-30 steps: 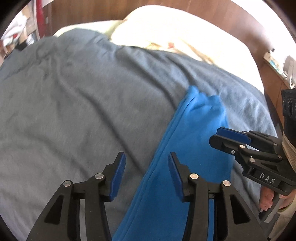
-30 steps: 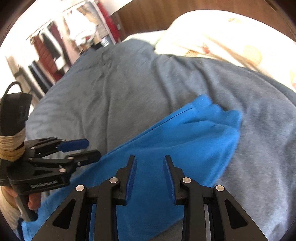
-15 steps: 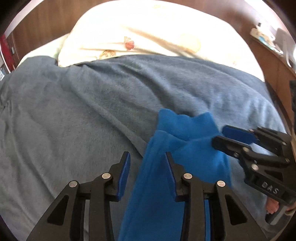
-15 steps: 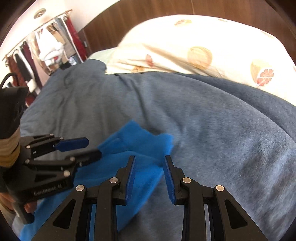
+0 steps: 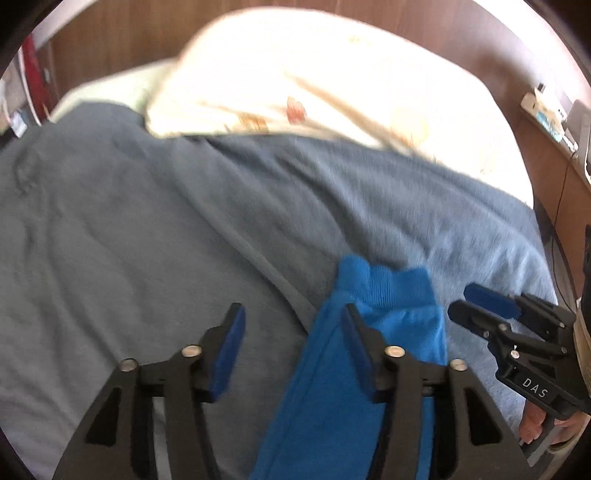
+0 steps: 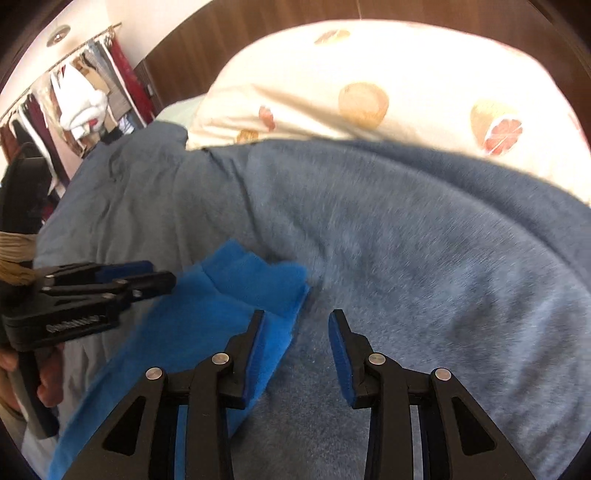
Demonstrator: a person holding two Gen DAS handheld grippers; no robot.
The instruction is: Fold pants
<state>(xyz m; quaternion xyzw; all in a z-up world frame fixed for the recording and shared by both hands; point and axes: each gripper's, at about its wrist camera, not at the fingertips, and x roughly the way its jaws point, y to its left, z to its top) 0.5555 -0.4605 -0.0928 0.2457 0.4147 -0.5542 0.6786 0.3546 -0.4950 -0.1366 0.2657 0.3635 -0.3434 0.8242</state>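
Note:
Bright blue pants [image 5: 384, 317] lie stretched on a grey-blue blanket [image 5: 147, 221], with the ribbed cuff end farthest from me. They also show in the right wrist view [image 6: 236, 291]. My left gripper [image 5: 293, 325] is open and empty above the pants' left edge. My right gripper [image 6: 297, 332] is open and empty above the pants' right edge near the cuffs. Each gripper shows in the other's view, the right one [image 5: 476, 302] beside the cuffs, the left one [image 6: 155, 275] over the pants.
A cream pillow with a fruit print [image 6: 369, 92] lies beyond the blanket against a brown wooden headboard [image 6: 229, 33]. A clothes rack [image 6: 74, 99] stands at far left. A wooden shelf with small items [image 5: 554, 118] runs along the right of the bed.
Both grippers have travelled along the pants toward the cuff end. The left jaws have opened wider. The right jaws have opened wider too.

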